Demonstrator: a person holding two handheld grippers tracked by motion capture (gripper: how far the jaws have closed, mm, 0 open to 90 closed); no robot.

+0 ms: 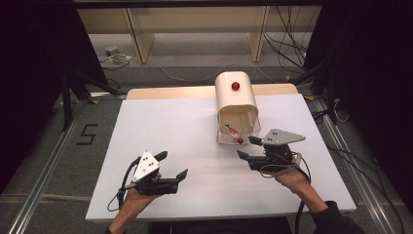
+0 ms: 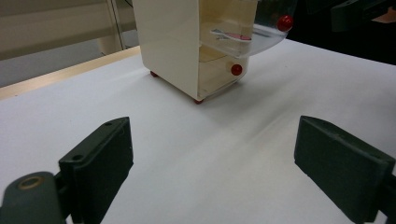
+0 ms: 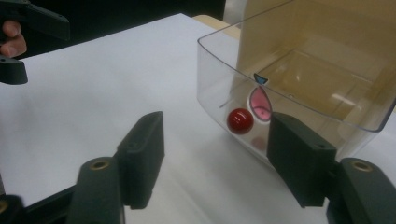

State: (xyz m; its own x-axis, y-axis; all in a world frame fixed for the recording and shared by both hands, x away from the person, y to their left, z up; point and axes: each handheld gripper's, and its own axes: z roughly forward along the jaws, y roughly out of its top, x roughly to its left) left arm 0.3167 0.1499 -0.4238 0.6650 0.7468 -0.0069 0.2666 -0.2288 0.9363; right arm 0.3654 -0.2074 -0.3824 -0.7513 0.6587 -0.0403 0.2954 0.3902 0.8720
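Observation:
A cream box (image 1: 236, 97) with a rounded top stands at the table's far middle, a red knob (image 1: 235, 86) on its top. Its clear curved front (image 3: 289, 79) carries a second red knob (image 3: 240, 121) low down, near the table. A small pink and white item (image 3: 260, 103) shows behind the clear front. My right gripper (image 1: 247, 147) sits just right of the box front, open, its jaws (image 3: 215, 149) aimed at the low knob without touching it. Near the front left, my left gripper (image 1: 174, 164) rests open with nothing between its jaws (image 2: 210, 154), facing the box (image 2: 168, 46).
The white tabletop (image 1: 170, 126) stretches bare between the two grippers and left of the box. A wooden strip (image 1: 170, 91) edges the table's far side. Shelving legs and cables lie on the floor beyond it.

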